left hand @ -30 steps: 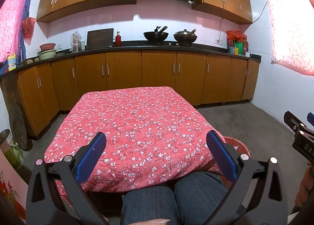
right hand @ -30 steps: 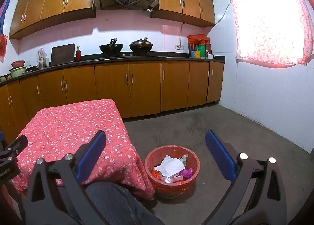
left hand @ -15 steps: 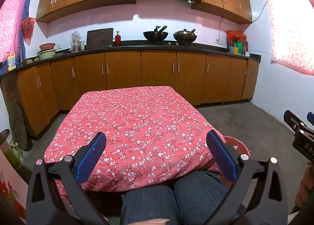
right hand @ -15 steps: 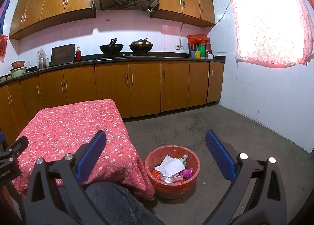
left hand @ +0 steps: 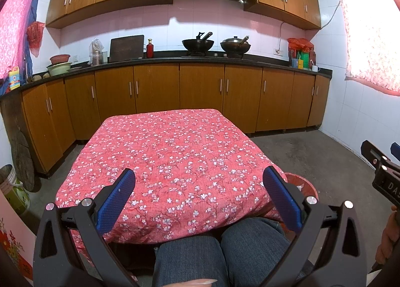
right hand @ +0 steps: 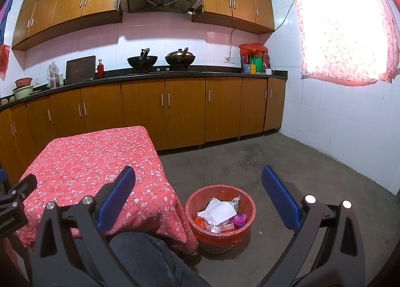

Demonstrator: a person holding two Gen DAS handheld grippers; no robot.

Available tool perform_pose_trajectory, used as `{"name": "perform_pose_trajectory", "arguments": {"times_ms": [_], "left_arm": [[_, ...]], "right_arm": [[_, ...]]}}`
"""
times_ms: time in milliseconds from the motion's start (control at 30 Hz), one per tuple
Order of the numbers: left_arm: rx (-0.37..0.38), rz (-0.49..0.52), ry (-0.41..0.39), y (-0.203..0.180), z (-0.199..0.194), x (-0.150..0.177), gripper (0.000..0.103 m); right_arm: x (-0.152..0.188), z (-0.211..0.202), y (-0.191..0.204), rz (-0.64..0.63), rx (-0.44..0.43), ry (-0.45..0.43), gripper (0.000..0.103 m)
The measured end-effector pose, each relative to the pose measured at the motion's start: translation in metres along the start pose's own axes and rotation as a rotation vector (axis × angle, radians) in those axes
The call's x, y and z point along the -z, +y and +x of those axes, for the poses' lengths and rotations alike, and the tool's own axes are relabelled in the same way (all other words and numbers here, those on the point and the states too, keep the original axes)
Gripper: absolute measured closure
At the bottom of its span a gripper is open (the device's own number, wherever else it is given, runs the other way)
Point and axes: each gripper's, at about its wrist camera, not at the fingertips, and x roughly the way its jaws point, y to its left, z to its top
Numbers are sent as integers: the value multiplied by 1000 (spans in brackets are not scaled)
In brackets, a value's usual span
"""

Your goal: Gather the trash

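Note:
A red basket [right hand: 246,202] stands on the floor beside the table's right front corner. It holds white crumpled paper [right hand: 220,209], a purple scrap [right hand: 240,219] and other wrappers. Its rim shows in the left wrist view [left hand: 303,183]. The table with a red floral cloth [left hand: 172,152] carries no trash that I can see; it also shows in the right wrist view [right hand: 87,162]. My left gripper [left hand: 198,198] is open and empty above the table's near edge. My right gripper [right hand: 197,198] is open and empty, above and in front of the basket.
My knees in jeans [left hand: 220,254] sit under the table's near edge. Wooden cabinets [left hand: 200,91] and a dark counter with woks [left hand: 197,44] line the back wall. A tiled wall [right hand: 350,124] is at the right. A pail [left hand: 12,192] stands on the floor at left.

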Motion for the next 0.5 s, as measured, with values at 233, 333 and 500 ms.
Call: {"name": "perform_pose_trajectory", "arguments": {"times_ms": [233, 333, 500], "left_arm": [[2, 1, 1, 0, 1, 1, 2], [2, 0, 2, 0, 0, 1, 2], [3, 0, 2, 1, 1, 1, 2]], "right_arm": [[0, 0, 0, 1, 0, 0, 4], [0, 0, 0, 1, 0, 0, 4], [0, 0, 0, 2, 0, 0, 4]]}}
